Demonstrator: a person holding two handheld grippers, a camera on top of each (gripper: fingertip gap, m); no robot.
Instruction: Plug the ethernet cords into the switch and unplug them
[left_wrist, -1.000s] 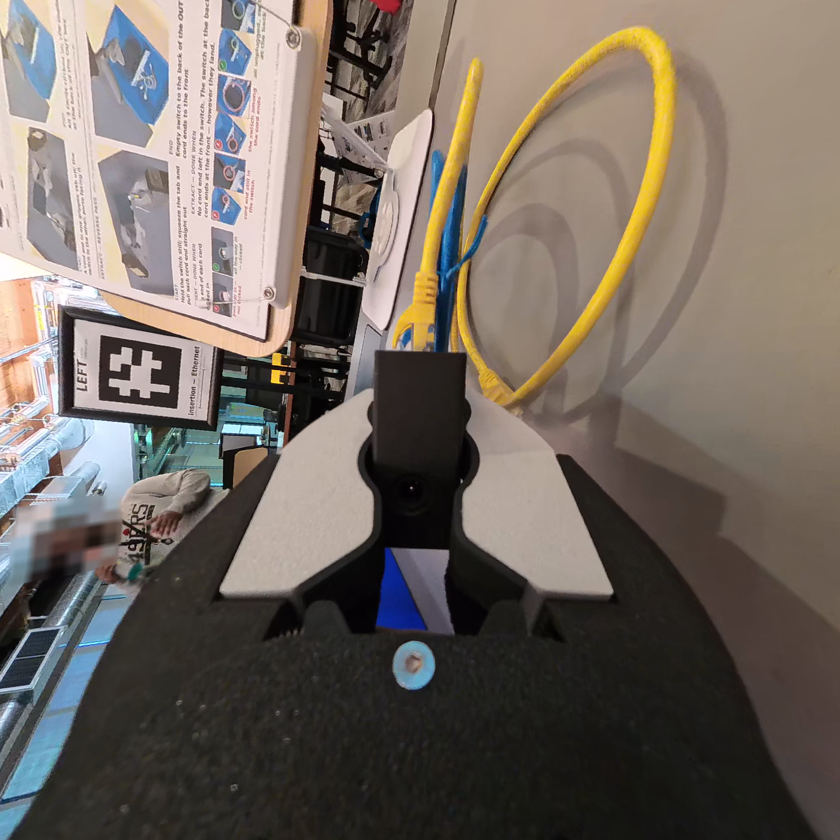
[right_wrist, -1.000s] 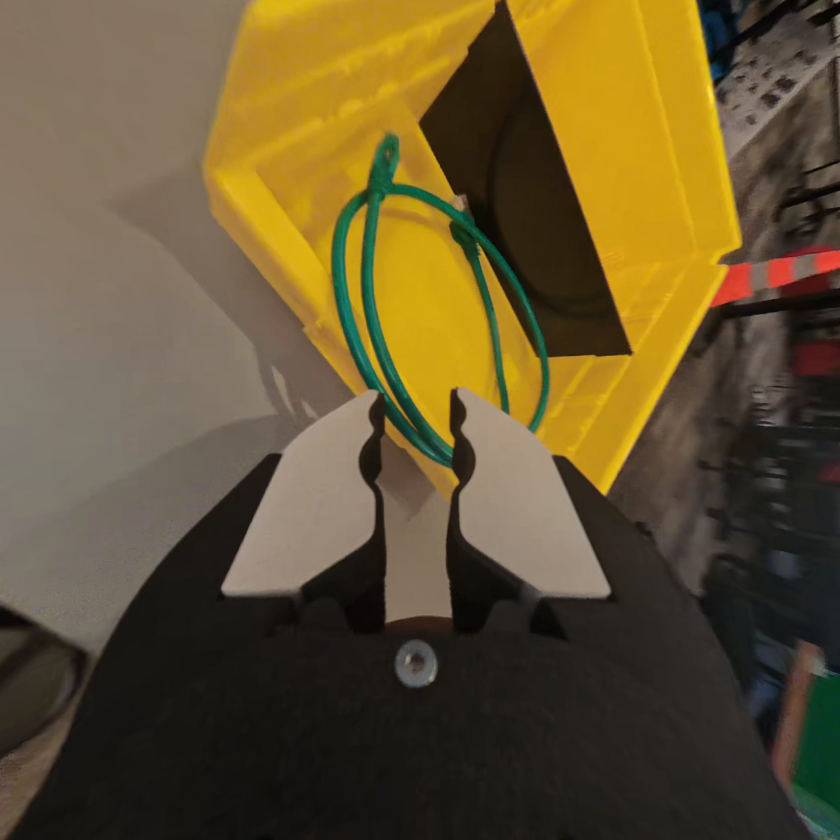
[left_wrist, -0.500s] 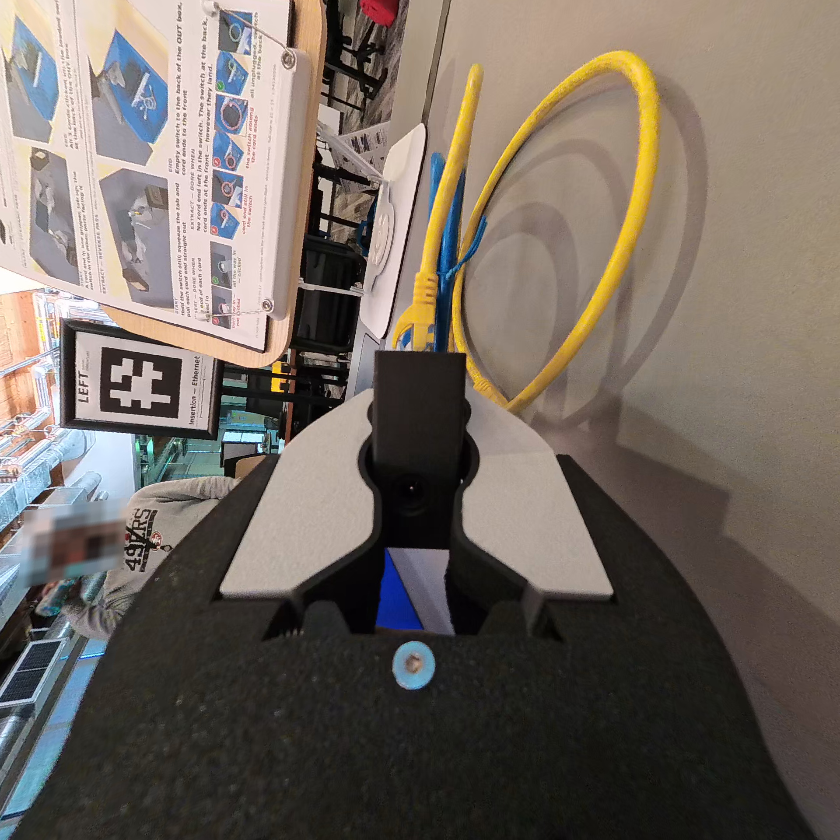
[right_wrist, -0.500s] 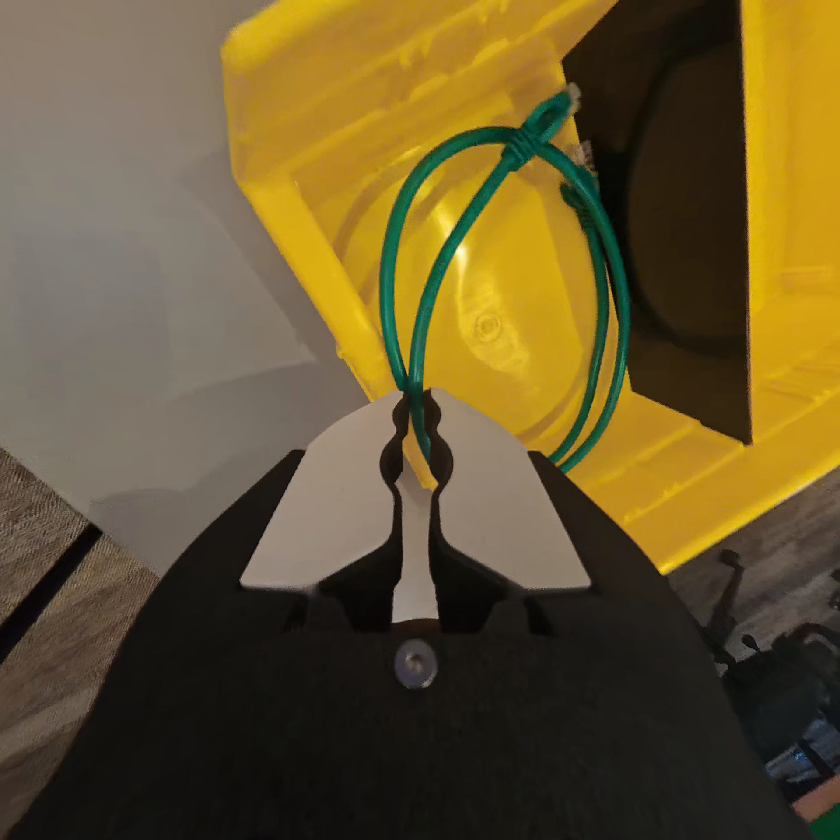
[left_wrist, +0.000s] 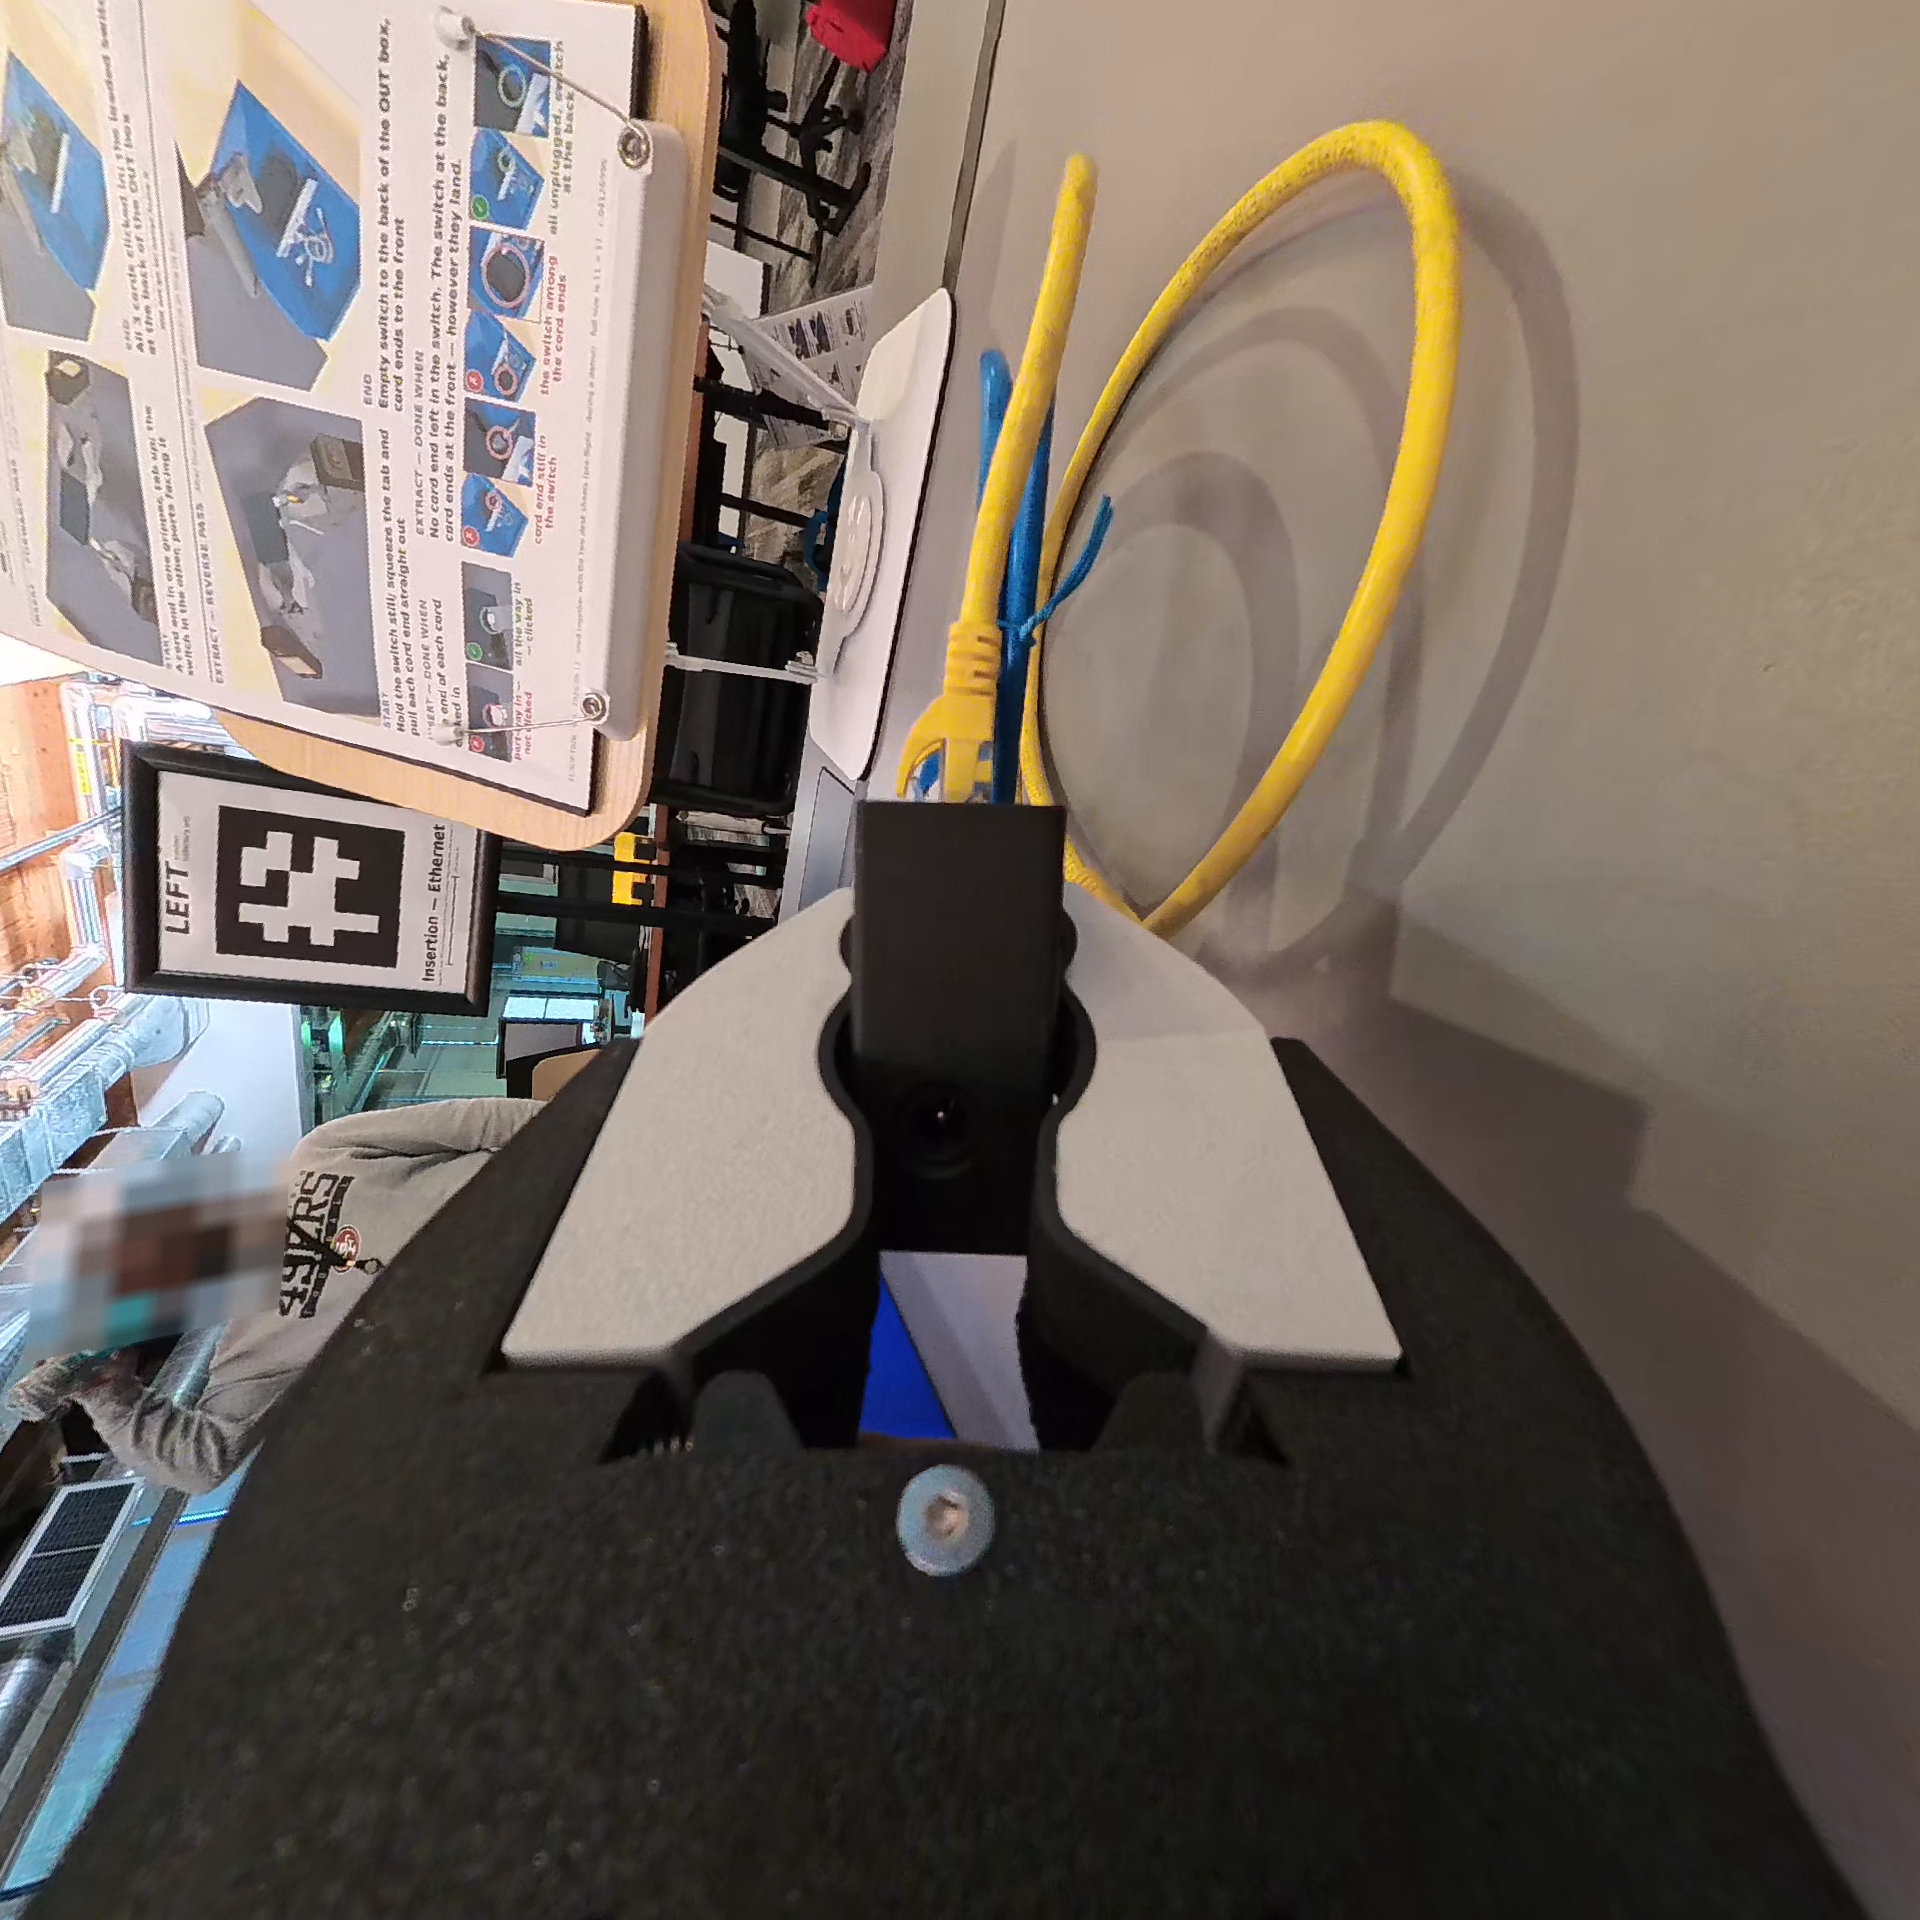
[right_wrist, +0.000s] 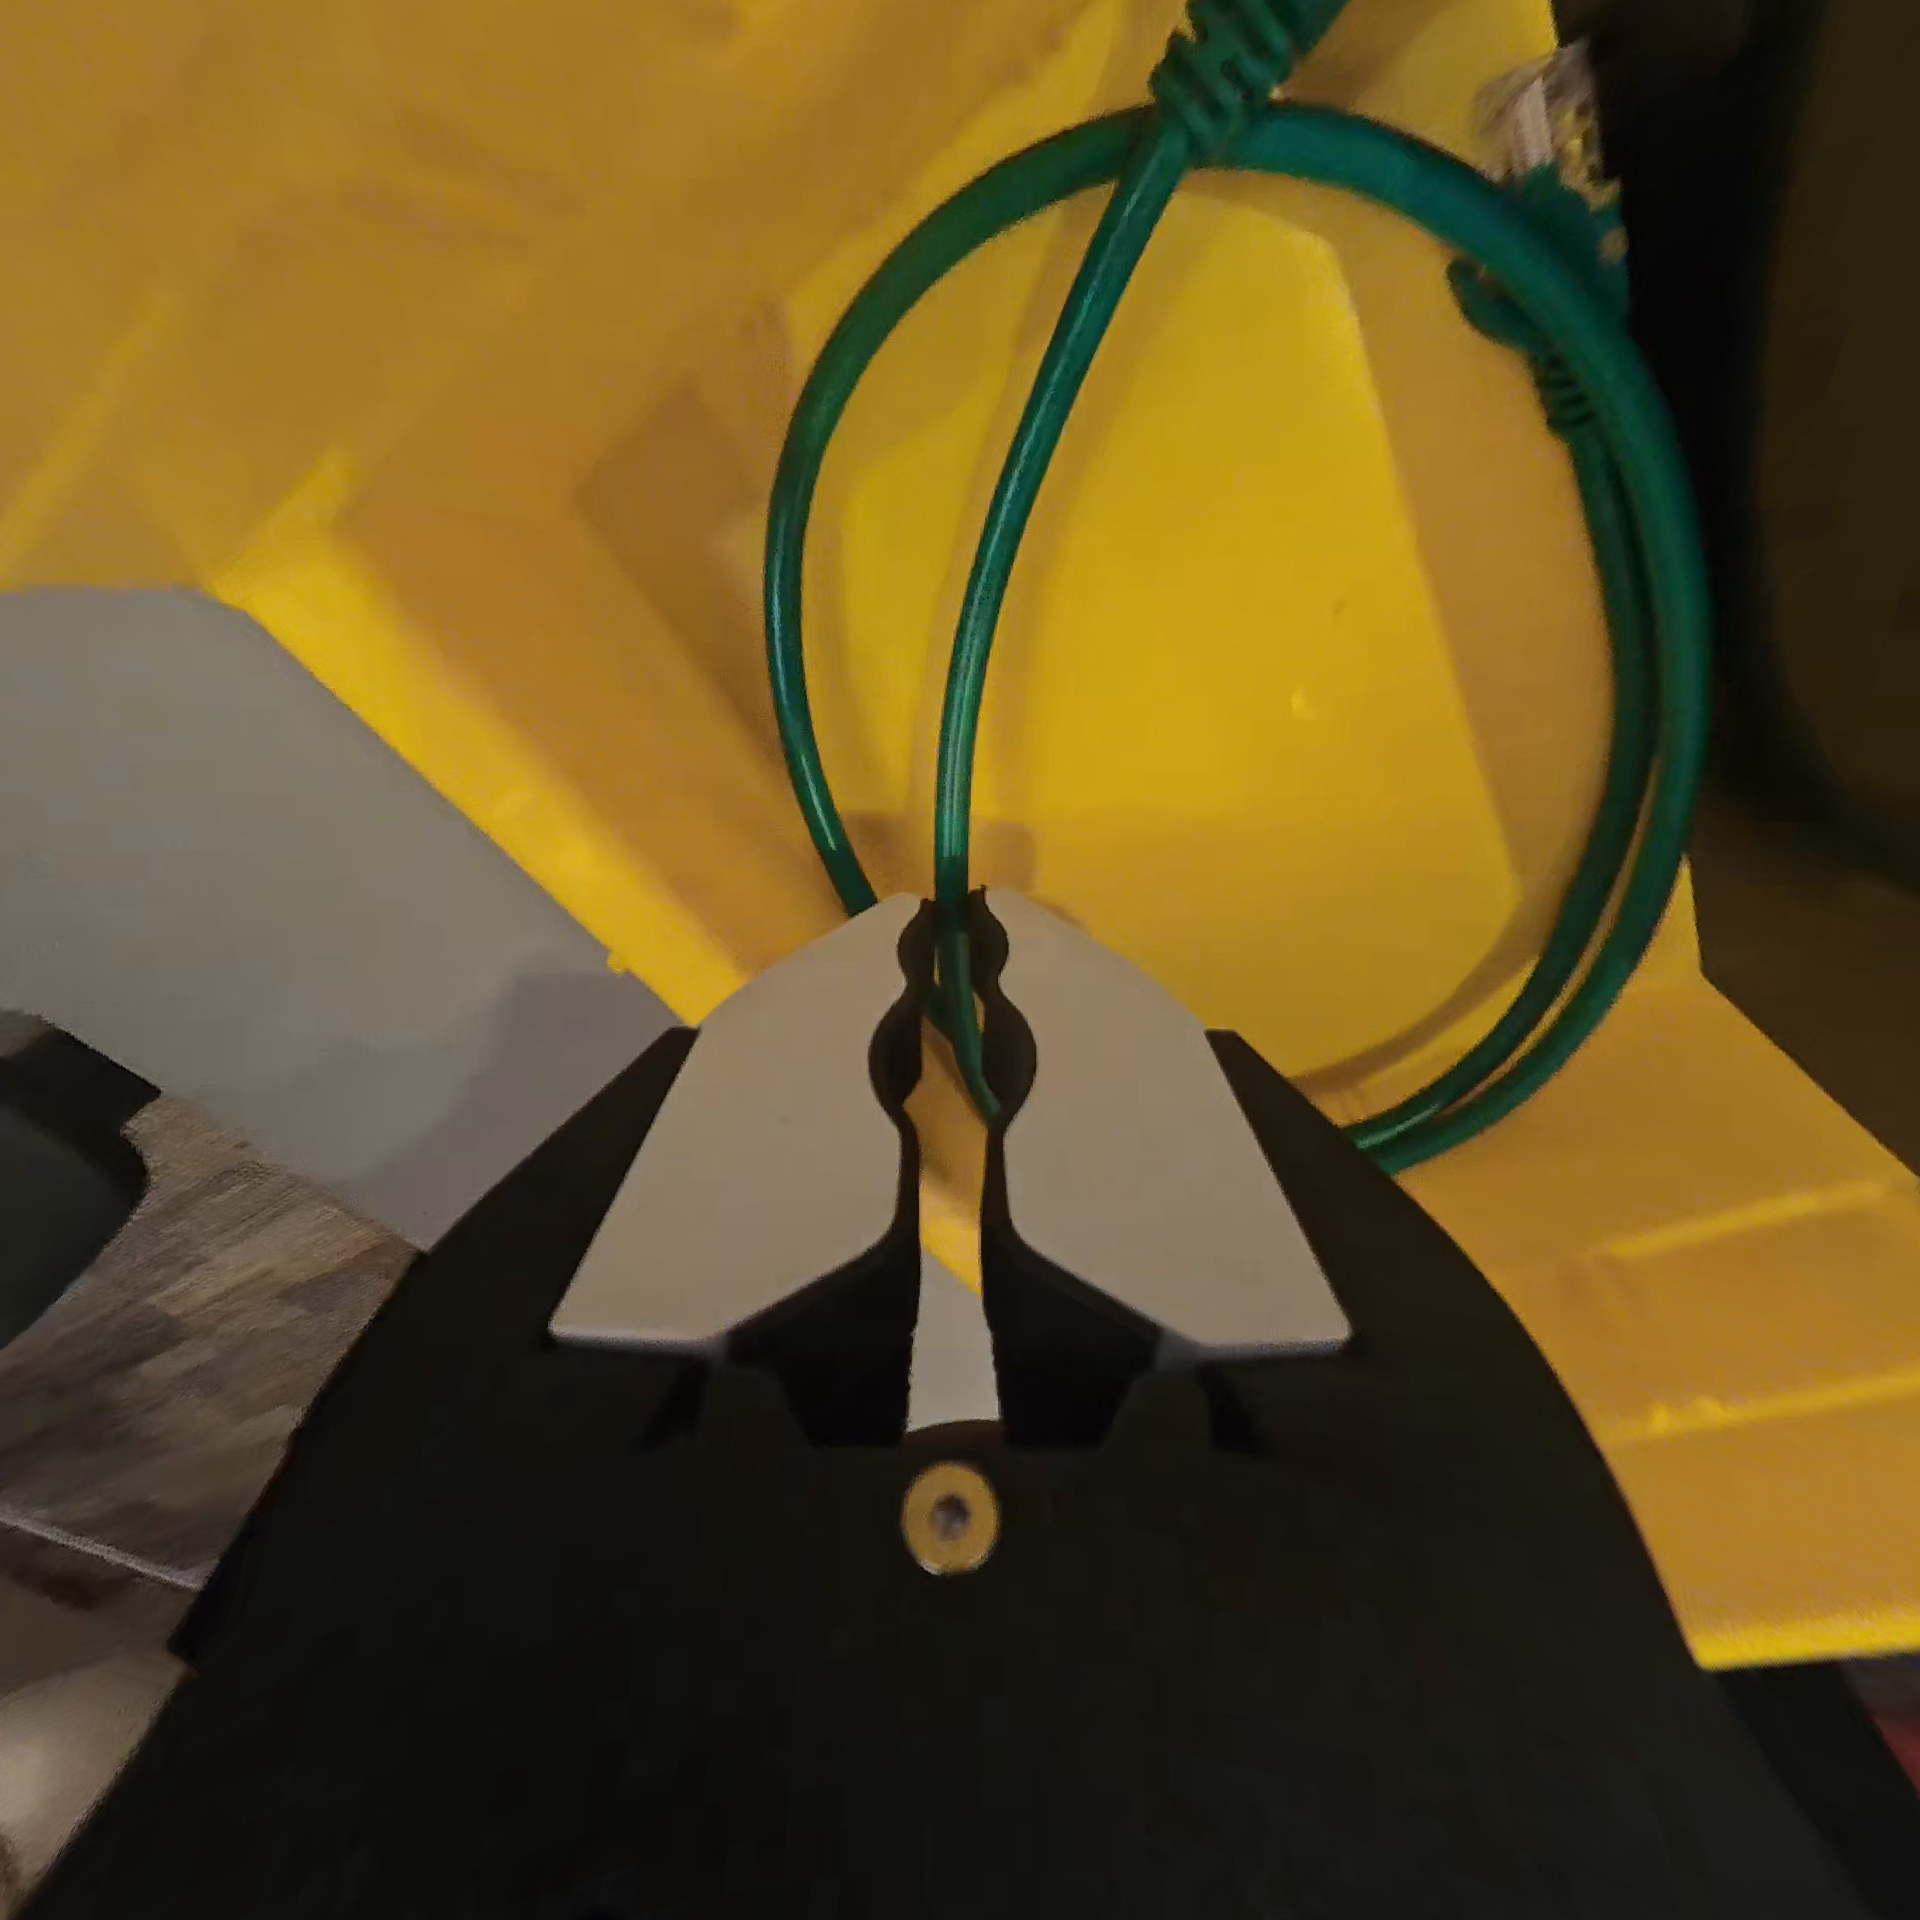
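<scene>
My left gripper (left_wrist: 958, 914) is shut on the black switch (left_wrist: 958, 935), seen end-on between the grey fingers. Beyond it a yellow ethernet cord (left_wrist: 1392, 499) loops over the grey table, and its plug (left_wrist: 951, 727) is at the switch's far end. A blue cord (left_wrist: 1023, 540) runs beside it into the same end. My right gripper (right_wrist: 951, 914) is shut on a looped green ethernet cord (right_wrist: 1039, 436) that hangs into the yellow bin (right_wrist: 416, 364). The green cord's plugs (right_wrist: 1548, 125) sit at the top of the loop.
A dark insert (right_wrist: 1818, 416) fills the bin's right side. An instruction board (left_wrist: 343, 343) and a framed marker sign (left_wrist: 301, 894) stand beyond the table edge in the left wrist view. A person (left_wrist: 343, 1216) in a grey top is farther off. A white pad (left_wrist: 883, 520) lies on the table.
My right gripper closed from open onto the green cord and moved in close over the yellow bin. My left gripper and the switch barely moved.
</scene>
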